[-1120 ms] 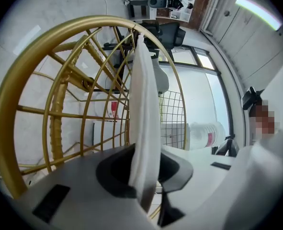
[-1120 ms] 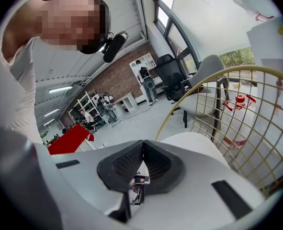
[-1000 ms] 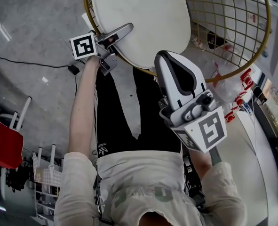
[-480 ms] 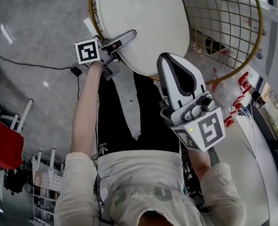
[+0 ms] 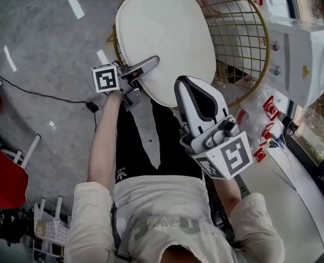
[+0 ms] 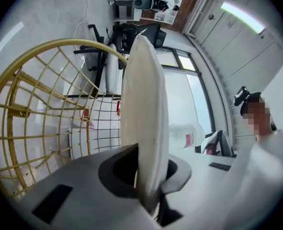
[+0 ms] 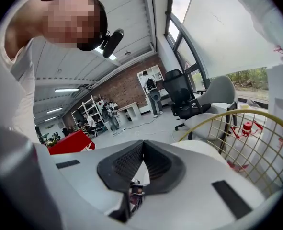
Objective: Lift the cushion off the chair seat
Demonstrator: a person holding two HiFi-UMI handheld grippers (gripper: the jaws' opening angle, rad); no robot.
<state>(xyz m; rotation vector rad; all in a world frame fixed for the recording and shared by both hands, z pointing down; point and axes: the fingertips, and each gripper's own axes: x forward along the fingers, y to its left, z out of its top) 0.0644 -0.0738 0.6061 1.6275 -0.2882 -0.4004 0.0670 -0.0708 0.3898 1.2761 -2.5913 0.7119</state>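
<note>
Cushion [image 5: 167,34], white, round: near edge pinched between the jaws of the left gripper [image 5: 152,64], right gripper [image 5: 190,86] just beside that edge with jaws pressed together and empty, disc lying over the gold wire chair [image 5: 248,48].

The cushion [image 5: 164,37] is a round, flat, off-white pad, tilted, with its near edge pinched in the left gripper [image 5: 146,66]. Behind it stands the chair [image 5: 244,43], a round gold wire frame.
</note>
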